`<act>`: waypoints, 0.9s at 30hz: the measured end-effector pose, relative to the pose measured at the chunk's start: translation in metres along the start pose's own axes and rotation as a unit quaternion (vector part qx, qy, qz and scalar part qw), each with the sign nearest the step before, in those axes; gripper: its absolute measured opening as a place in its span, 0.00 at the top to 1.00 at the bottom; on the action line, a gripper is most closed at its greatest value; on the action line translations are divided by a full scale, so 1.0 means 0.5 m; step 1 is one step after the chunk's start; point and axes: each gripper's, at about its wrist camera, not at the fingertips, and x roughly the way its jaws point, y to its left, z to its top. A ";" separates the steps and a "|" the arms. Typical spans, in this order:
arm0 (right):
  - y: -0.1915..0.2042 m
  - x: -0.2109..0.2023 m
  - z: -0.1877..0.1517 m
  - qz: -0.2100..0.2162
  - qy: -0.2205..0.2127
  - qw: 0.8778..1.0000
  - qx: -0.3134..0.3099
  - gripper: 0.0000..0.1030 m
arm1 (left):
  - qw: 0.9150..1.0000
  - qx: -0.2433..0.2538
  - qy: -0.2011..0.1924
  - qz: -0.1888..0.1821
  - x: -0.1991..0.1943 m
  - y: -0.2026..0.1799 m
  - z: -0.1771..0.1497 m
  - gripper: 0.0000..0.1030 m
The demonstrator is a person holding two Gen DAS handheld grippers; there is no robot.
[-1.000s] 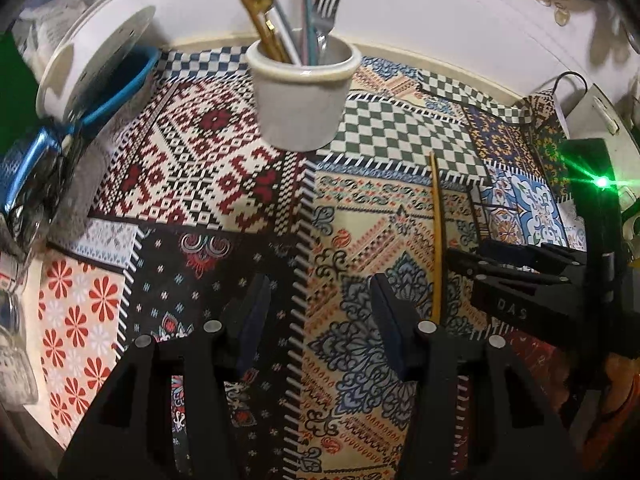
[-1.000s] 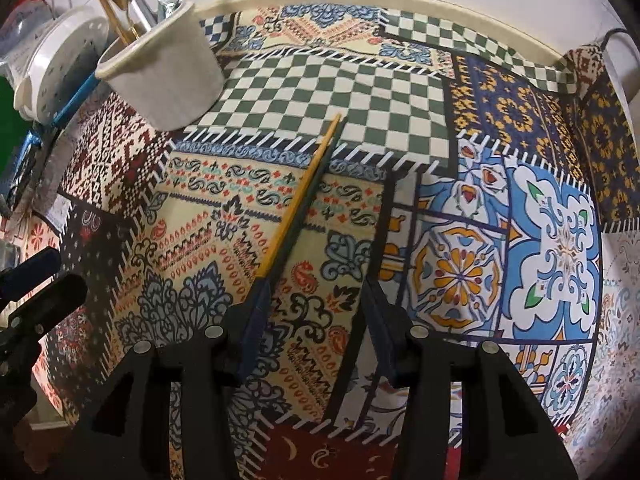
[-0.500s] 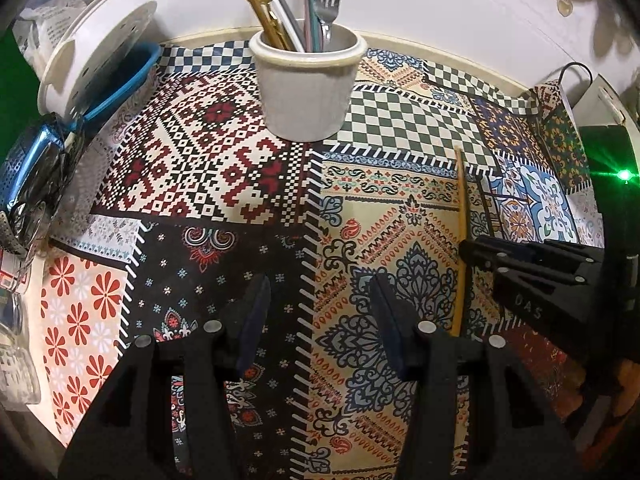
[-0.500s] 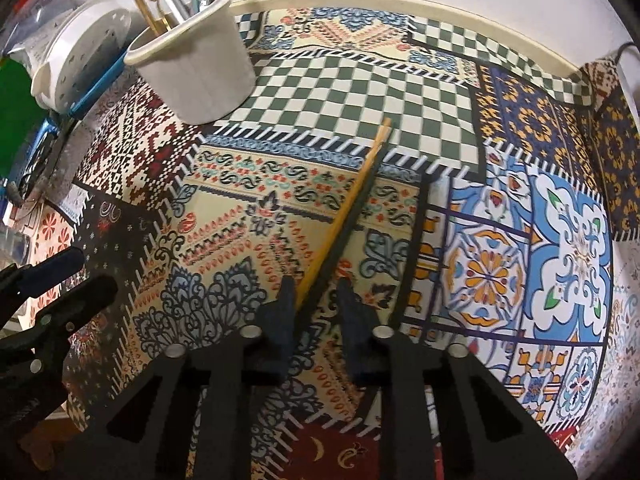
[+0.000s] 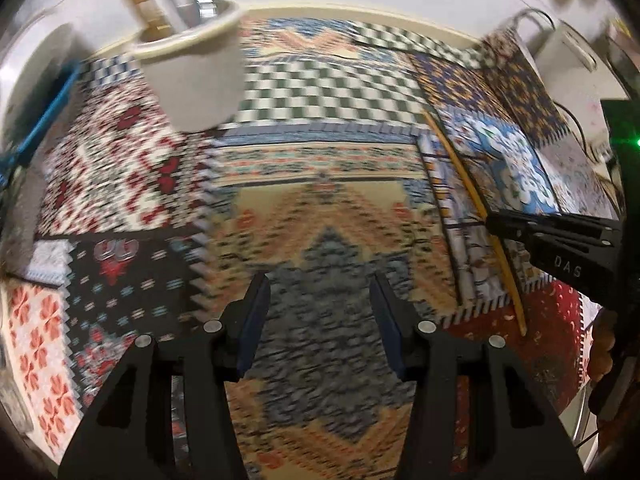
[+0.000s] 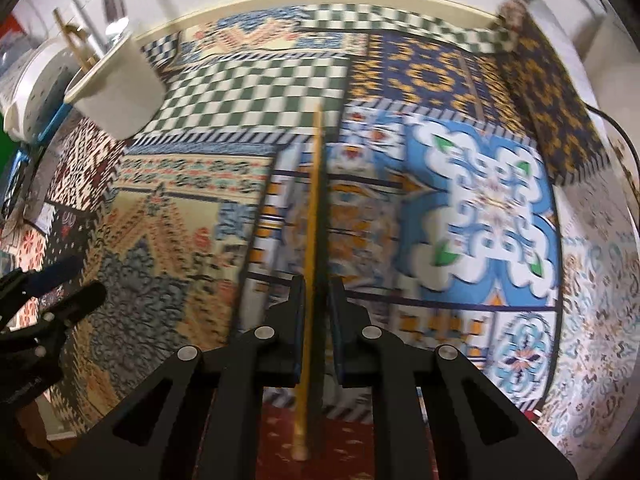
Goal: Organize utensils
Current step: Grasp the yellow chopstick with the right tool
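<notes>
Left wrist view: the left gripper hangs spread and empty over the patterned cloth; the white utensil cup stands far left.

Right wrist view: the right gripper, jaws just closing, pinches the yellow chopstick, which points away toward the far side.
</notes>
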 end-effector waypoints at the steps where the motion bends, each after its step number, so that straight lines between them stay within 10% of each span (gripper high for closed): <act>1: -0.009 -0.004 -0.003 0.002 -0.001 1.000 0.000 0.90 | 1.000 0.004 0.003 -0.004 0.006 -0.011 0.004 0.51; 13: -0.067 -0.032 0.003 0.039 0.005 0.999 0.025 0.90 | 1.000 0.015 0.009 -0.013 0.038 -0.064 0.046 0.51; 27: -0.001 0.016 0.062 -0.011 -0.003 0.999 -0.052 0.91 | 0.999 -0.032 0.016 -0.001 0.047 -0.005 0.033 0.51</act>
